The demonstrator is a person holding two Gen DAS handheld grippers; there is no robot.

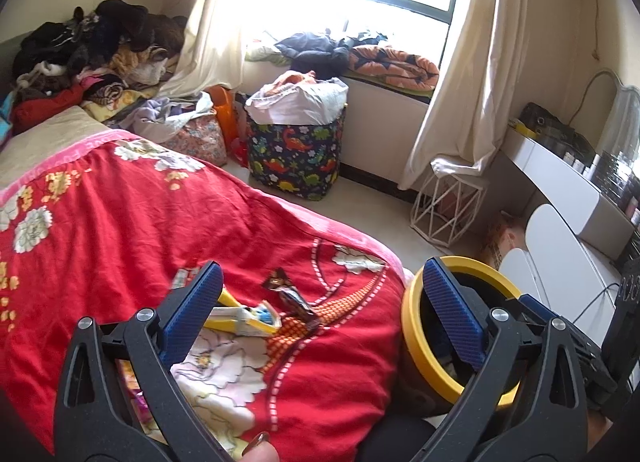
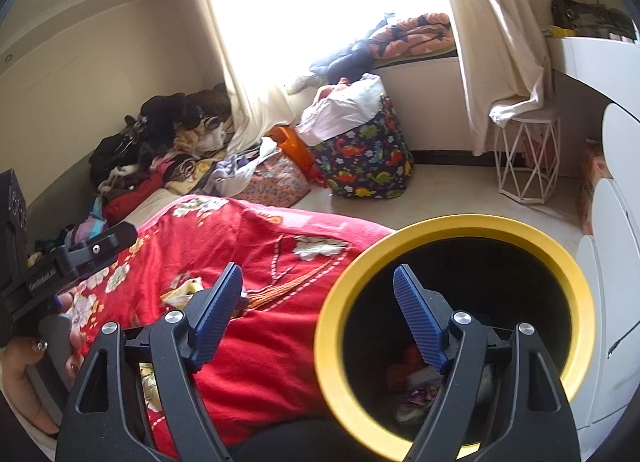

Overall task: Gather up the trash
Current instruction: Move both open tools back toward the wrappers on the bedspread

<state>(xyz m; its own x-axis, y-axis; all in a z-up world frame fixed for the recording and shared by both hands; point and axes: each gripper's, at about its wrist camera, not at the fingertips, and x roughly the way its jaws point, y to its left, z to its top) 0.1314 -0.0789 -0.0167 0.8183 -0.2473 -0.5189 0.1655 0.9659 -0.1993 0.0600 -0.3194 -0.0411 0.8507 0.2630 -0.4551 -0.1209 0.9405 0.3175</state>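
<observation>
From the left wrist view, my left gripper [image 1: 320,302] stands wide open over the red flowered bedspread [image 1: 132,214] with nothing between its pads. Trash is left on the bed just ahead of it: a dark candy wrapper [image 1: 294,298] and, beside it, a yellow and white packet [image 1: 244,318] partly behind the left finger. A small scrap [image 1: 182,278] shows past that finger too. The yellow-rimmed bin [image 1: 412,326] sits at the bed's corner, right of the wrappers, and my right-hand finger overlaps it in this view.

From the right wrist view, my right gripper [image 2: 318,314] is also spread wide and empty, its right finger hanging over the mouth of the bin [image 2: 460,226]. Inside I can make out some crumpled red and purple scraps [image 2: 416,378], so I judge part of the collecting is done. The packet [image 2: 184,290] peeks out left of my left finger, so a few pieces remain.

The room is a cluttered bedroom: clothes piled [image 1: 92,46] at the head of the bed, a dinosaur-print hamper [image 2: 364,158] on the pale floor, cream curtains [image 1: 460,74] at a bright window, a white wire stool [image 2: 528,158] and a white desk [image 1: 560,178].
</observation>
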